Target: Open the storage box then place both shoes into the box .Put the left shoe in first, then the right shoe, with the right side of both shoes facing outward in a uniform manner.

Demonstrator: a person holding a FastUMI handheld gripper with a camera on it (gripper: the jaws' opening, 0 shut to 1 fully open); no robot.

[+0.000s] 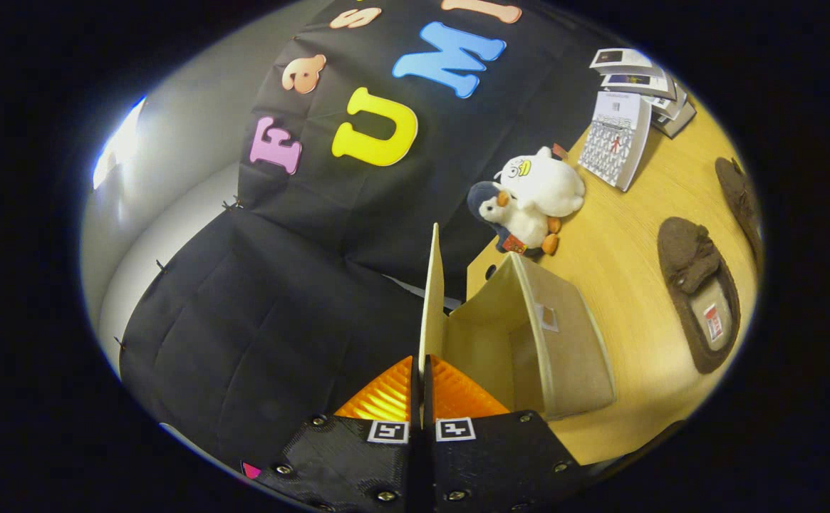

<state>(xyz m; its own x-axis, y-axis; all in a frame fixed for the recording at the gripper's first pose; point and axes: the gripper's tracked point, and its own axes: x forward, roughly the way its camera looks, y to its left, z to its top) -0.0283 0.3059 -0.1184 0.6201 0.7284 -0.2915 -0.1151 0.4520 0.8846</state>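
Claw (pixel 420 374) pinching the lid (pixel 432 299) of the beige box (pixel 564 342), lid standing edge-on straight ahead of the fingers, box open on the wooden table (pixel 635 235), brown slipper (pixel 699 292) beyond it, long axis running away from the box, second slipper (pixel 741 196) farther off, stuffed toys (pixel 532 199) behind the box.
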